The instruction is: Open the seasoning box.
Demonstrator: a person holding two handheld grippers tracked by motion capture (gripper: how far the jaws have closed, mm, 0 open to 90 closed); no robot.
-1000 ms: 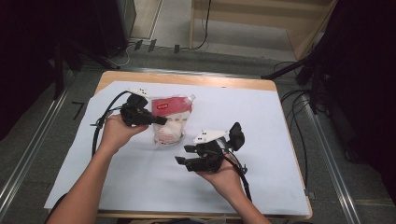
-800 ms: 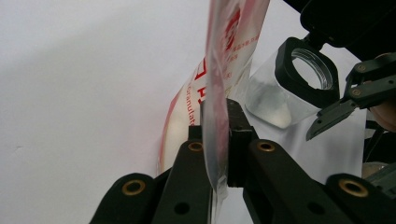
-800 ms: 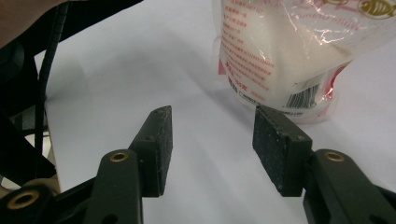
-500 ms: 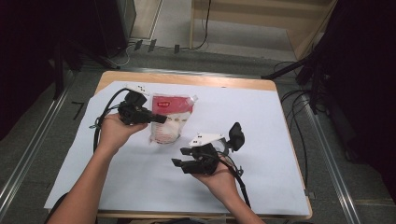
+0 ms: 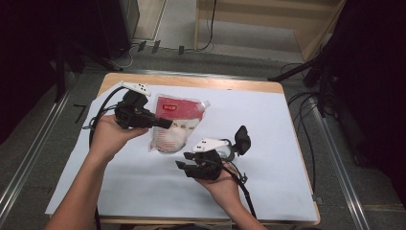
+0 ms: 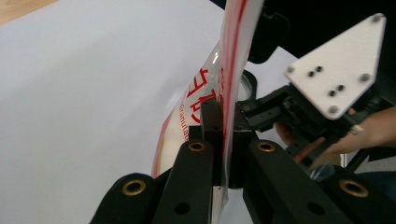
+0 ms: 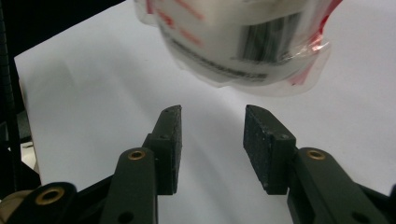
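Note:
A clear pouch (image 5: 174, 125) with a red top, a corner spout and white grains inside hangs tilted above the table. My left gripper (image 5: 165, 123) is shut on the pouch's left edge, and the left gripper view has the thin film (image 6: 205, 93) pinched between the pads (image 6: 212, 119). My right gripper (image 5: 182, 162) is held just below and to the right of the pouch, pointing left. Its jaws have just been closing and stand open, with nothing between them. In the right gripper view the pouch's barcoded bottom (image 7: 233, 37) hangs beyond the right gripper (image 7: 212, 126).
A white paper sheet (image 5: 268, 120) covers most of the wooden table (image 5: 191, 80). Black cables (image 5: 306, 110) trail off the table's right side. Metal rails (image 5: 33, 148) run along the floor on both sides. Dark equipment stands at the back left and right.
My left gripper has risen with the pouch, which now hangs off the paper instead of lying on it. The right gripper's jaws have narrowed and it has hardly moved.

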